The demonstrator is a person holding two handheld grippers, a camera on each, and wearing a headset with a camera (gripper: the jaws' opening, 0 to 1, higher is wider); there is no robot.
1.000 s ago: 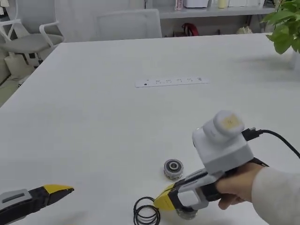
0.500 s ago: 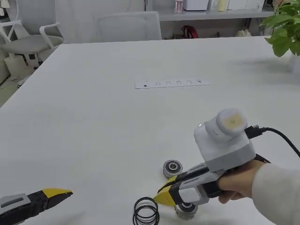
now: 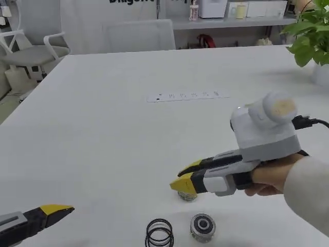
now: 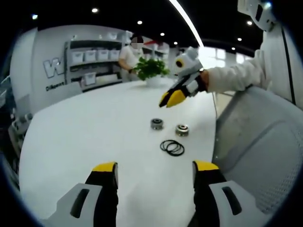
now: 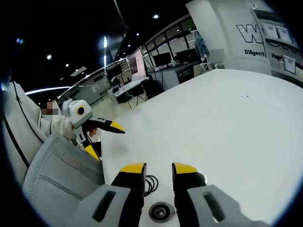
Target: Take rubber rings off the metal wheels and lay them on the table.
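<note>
Closest to me, my left gripper (image 3: 36,218) sat at the bottom left of the head view. Its fingers (image 4: 105,171) were spread wide with nothing in them.

Along the bottom edge, about mid-frame, was the little pile of black rubber rings (image 3: 160,232), lying flat on the white surface (image 3: 103,144). Just right of the pile was one metal wheel (image 3: 203,226), flat on its side with the hub facing up and nothing touching it.

One step back was the second wheel (image 3: 186,194), mostly tucked under the yellow tips of my right gripper (image 3: 185,177). This was the bit that mattered. The wheel lay right below the tips, flat on the surface with its axle pointing up, so I'd guess the move was a drop down onto it, not a sideways reach. I couldn't tell if the tips were touching it. The right fingers (image 5: 185,169) had only a narrow gap between them, and it was empty. The right hand was way nearer to both wheels; the left was well apart, down in the lower left.

Count: two wheels, two grippers, and one ring pile. The pile had at least two loops, maybe three, but they overlapped too much to be sure. I couldn't make out whether either wheel had a ring on it.

Farther up was a white power strip (image 3: 187,95) mid-frame, then a chair (image 3: 31,49) at upper left and a plant (image 3: 308,31) at upper right.
</note>
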